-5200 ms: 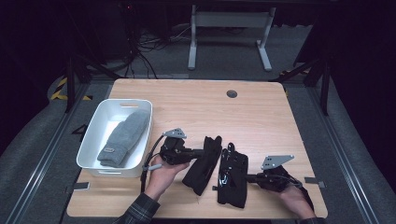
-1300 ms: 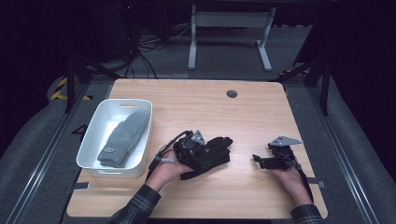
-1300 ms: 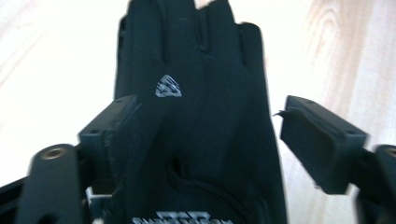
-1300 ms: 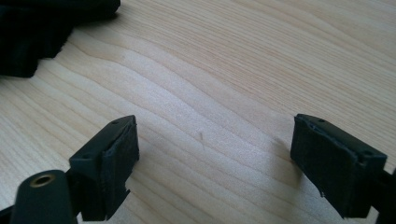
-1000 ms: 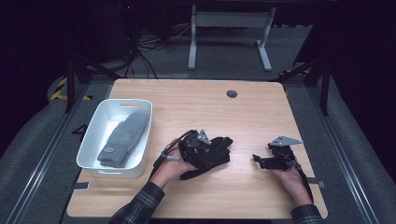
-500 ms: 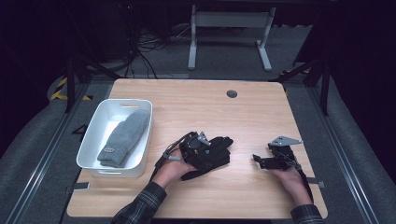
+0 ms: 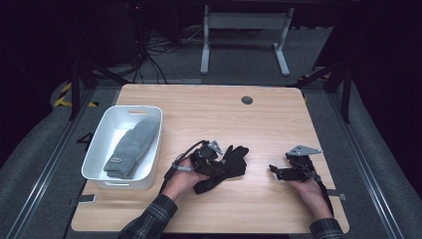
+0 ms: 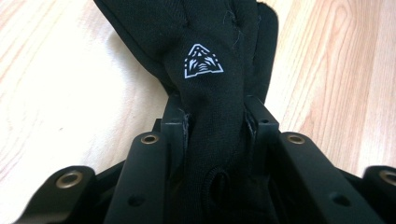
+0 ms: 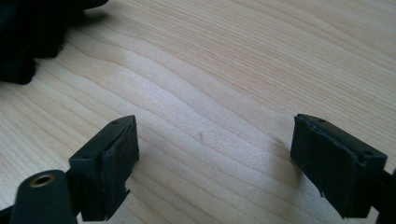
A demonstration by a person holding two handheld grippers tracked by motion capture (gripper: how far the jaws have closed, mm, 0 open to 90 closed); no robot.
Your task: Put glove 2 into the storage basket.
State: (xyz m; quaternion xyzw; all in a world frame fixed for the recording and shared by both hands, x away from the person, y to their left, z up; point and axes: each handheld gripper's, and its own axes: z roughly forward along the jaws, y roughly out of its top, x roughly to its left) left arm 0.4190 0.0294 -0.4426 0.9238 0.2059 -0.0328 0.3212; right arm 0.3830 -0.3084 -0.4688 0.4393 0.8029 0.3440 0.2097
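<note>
- Black fabric of the gloves (image 8: 212,93) runs straight up between the two jaws of the left gripper (image 8: 215,123); both pads press into the cloth from either side, so this gripper is clamped on the gloves. Its jaws have just been closing, with the fabric between them.
- White triangular logo (image 8: 201,60) sits on the glove just beyond the pads, in the left gripper view.
- High view: left gripper (image 7: 211,158) lies near the middle of the table, left hand (image 7: 181,174) behind it at the near side. The gloves (image 7: 231,167) form a bunched dark heap on the wood, extending rightward from the gripper and touching the tabletop.
- Right gripper (image 9: 215,154) has its jaws spread wide with bare wood grain between them; nothing held. A dark edge of the gloves (image 9: 28,42) shows at the far left corner of that view, well apart from the pads.
- High view: right gripper (image 7: 278,172) rests at the near right of the table, right hand (image 7: 308,189) behind it, apart from the glove heap, pointing left toward it.
- Wooden table (image 7: 209,107) is light-coloured, with a small dark round grommet (image 7: 247,100) near its far edge.
- White bin (image 7: 97,159) stands at the left side of the table, just left of the left hand; a grey knitted item (image 7: 132,147) lies inside it lengthwise.
- Dark floor and a metal frame (image 7: 244,35) lie beyond the far edge.
</note>
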